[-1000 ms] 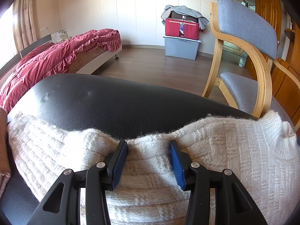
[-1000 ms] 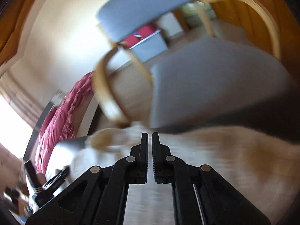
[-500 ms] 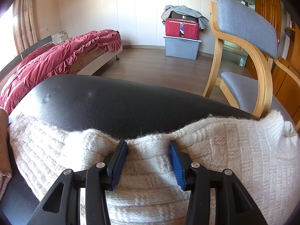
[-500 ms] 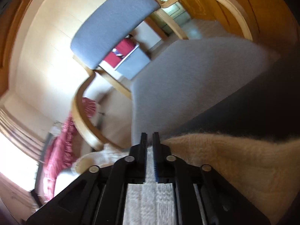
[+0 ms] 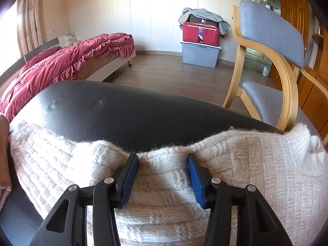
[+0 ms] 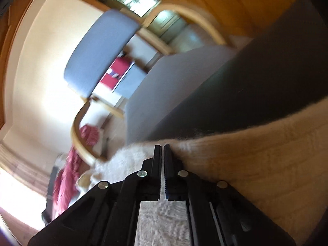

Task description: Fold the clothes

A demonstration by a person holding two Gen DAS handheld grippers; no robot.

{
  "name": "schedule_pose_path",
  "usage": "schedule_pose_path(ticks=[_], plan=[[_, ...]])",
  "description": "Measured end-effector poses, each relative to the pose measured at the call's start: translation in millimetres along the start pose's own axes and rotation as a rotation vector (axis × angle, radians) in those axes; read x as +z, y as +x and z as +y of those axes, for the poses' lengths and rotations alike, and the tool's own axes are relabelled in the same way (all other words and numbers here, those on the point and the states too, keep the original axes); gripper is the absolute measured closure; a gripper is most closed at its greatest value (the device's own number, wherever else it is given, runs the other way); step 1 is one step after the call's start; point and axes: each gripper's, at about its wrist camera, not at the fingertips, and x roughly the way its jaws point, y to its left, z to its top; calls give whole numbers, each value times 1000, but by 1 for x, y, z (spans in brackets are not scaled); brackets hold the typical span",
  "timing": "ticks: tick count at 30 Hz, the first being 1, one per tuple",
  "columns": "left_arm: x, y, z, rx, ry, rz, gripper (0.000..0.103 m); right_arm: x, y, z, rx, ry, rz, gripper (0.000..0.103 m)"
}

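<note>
The cream knit sweater (image 5: 235,164) lies on the black tabletop (image 5: 123,112). The left claw (image 5: 163,177) rests on it, fingers apart. The right claw (image 6: 163,166) is clamped on the sweater's edge. Beyond the tabletop stands a grey-cushioned wooden chair (image 5: 272,47); far behind the sweater, a bed (image 5: 67,65).

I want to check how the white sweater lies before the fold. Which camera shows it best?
The left wrist view: the white sweater spreads sharp across the black surface, its top edge and knit clear, under the open left gripper. The right wrist view is blurred and tilted, showing only a strip of it by the shut right gripper.
</note>
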Motion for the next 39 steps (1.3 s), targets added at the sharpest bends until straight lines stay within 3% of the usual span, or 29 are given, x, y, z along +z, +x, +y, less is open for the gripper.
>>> schedule_pose_path(ticks=[5,8,10,12,17,18,19,21,23,28,32,37,39], plan=[[-1,0,-2,11,8,-4,53,4,4,-2,-3,7,-12,103],[-2,-1,-3,19,14,-7,52,4,2,6,0,-34,0,96],[-2,-1,-4,24,17,-8,52,-2,-3,23,32,-128,21,64],[-2,-1,-6,33,23,-9,52,-9,-5,41,68,-222,45,59],[-2,-1,-9,52,37,-12,52,-20,11,51,92,-275,160,59],[-2,-1,-9,53,37,-11,51,-22,15,53,97,-286,183,64],[-2,-1,-9,51,36,-11,51,-25,18,55,102,-296,207,82],[-2,-2,-8,47,34,-10,51,-19,20,40,103,-227,211,103],[-2,-2,-7,45,34,-6,52,-14,21,28,129,-165,212,103],[1,-10,-15,78,86,20,52,-19,20,36,107,-211,217,103],[-3,-55,-32,22,94,-52,52,-20,19,33,119,-199,220,103],[-37,-95,-72,-65,168,-77,52,-22,20,33,114,-205,220,103],[-53,-95,-86,-51,187,-69,52,-23,20,33,111,-208,219,103]])
